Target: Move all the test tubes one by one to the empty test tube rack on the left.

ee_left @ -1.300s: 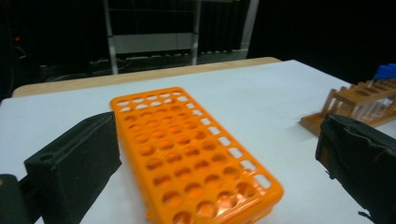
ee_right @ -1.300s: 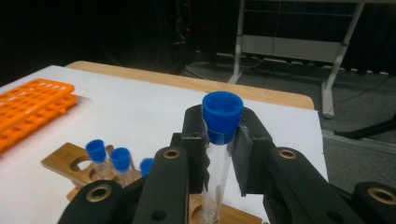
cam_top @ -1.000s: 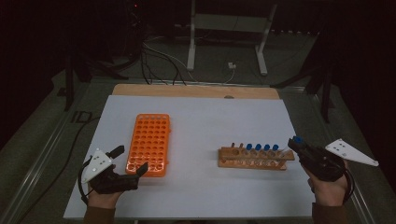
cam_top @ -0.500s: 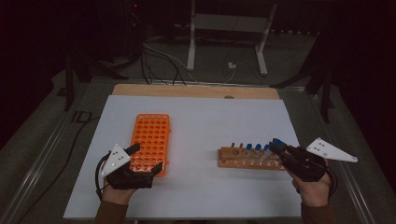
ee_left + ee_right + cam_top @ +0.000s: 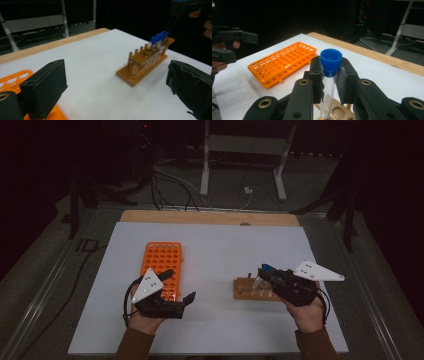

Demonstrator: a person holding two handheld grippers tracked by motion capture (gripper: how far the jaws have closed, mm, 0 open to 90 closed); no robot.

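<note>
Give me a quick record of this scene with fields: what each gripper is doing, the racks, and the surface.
left gripper: open, holding nothing, beside the orange rack
right gripper: shut on a blue-capped tube, upright, above the wooden rack
wooden rack: blue-capped tubes at one end
orange rack: lies flat, holes look empty
surface: white sheet on a table

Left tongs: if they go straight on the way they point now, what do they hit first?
Most likely the wooden rack: the left tongs stand open and aim across bare white table at it. Depth is unclear, so they might pass just beside its near end.
</note>
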